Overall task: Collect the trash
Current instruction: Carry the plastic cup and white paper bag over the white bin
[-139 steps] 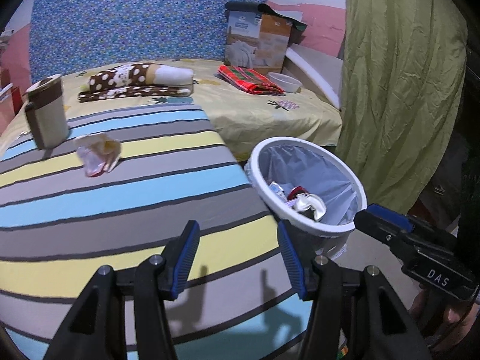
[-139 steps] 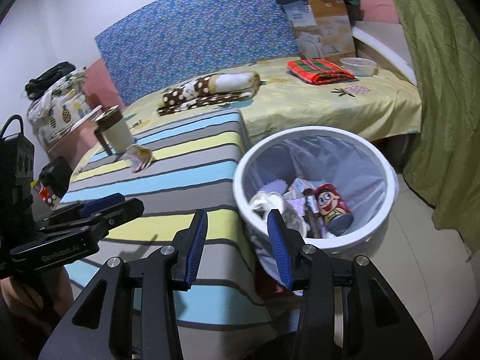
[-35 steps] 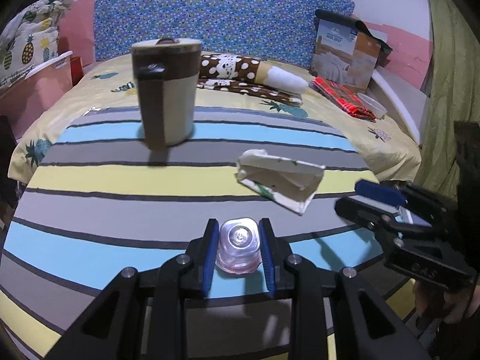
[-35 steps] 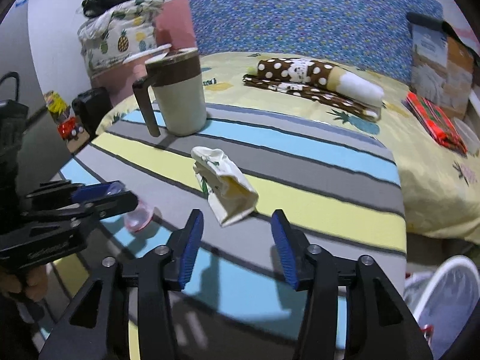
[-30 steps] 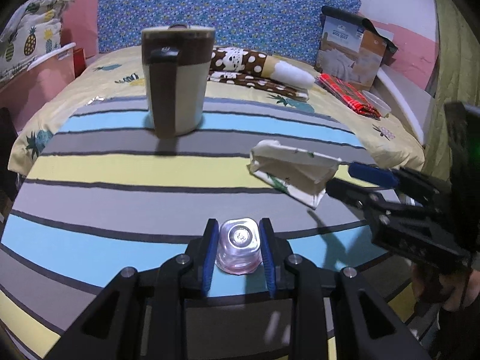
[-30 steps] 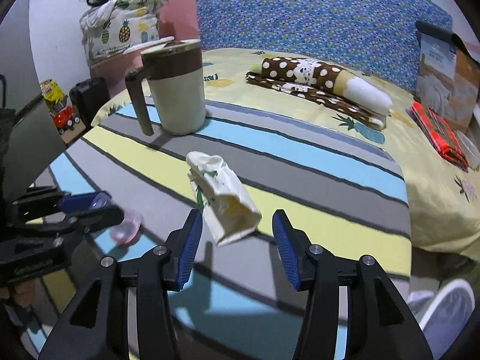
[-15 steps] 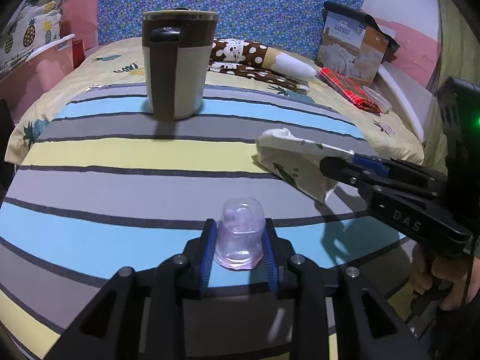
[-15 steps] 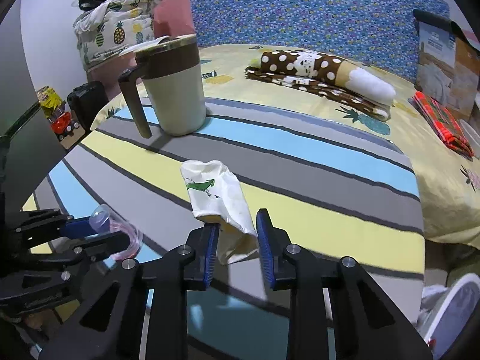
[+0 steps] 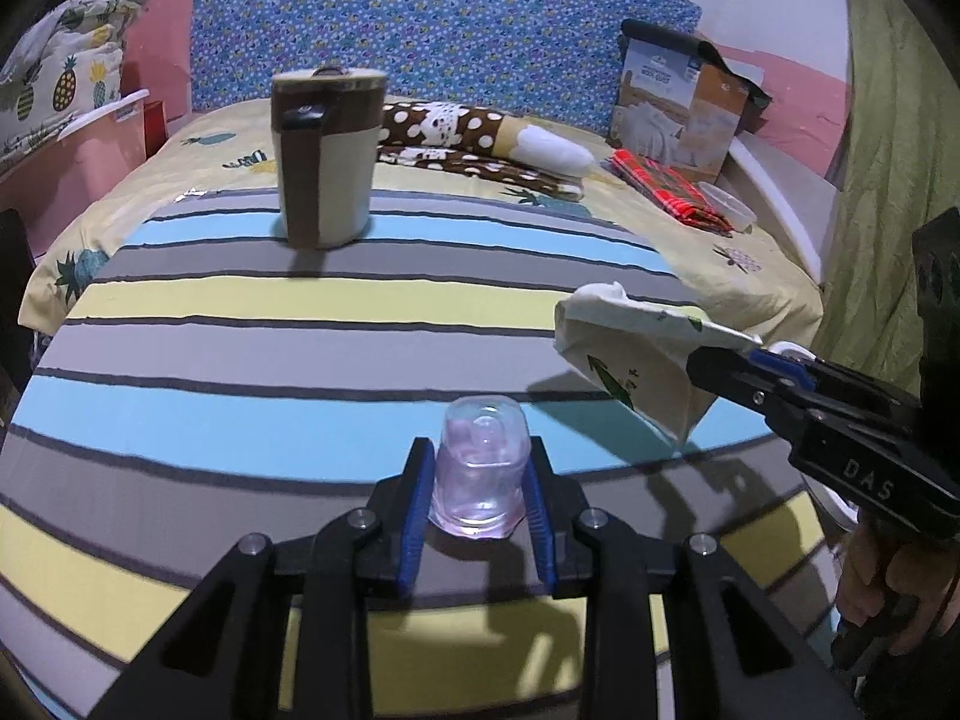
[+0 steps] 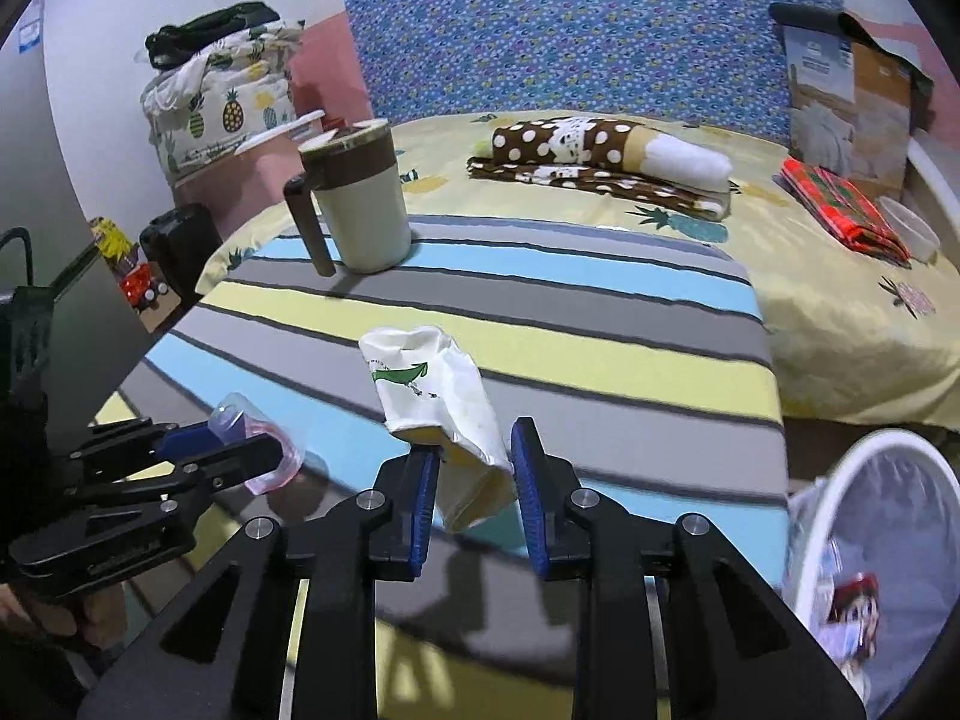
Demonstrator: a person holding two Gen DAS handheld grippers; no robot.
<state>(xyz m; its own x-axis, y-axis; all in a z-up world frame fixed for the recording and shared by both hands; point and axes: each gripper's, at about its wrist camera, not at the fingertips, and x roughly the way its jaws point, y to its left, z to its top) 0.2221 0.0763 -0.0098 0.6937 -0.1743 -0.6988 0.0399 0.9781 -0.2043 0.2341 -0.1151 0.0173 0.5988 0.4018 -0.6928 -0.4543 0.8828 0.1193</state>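
Both tools hold trash above the striped tabletop (image 9: 252, 324): the left tool (image 9: 478, 501) is clenched on a clear plastic cup (image 9: 480, 474), the right tool (image 10: 474, 480) on a crumpled paper cup (image 10: 432, 396). Carry both level to the white trash bin (image 10: 840, 480) at the right, keeping clear of the mug (image 9: 327, 156). A bed (image 10: 810, 276) lies behind.

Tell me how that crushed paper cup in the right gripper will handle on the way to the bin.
The crushed paper cup already looks flattened, so it probably gives further under squeeze. Likely very light. The right gripper pinches only its lower end, so it may droop or slip.
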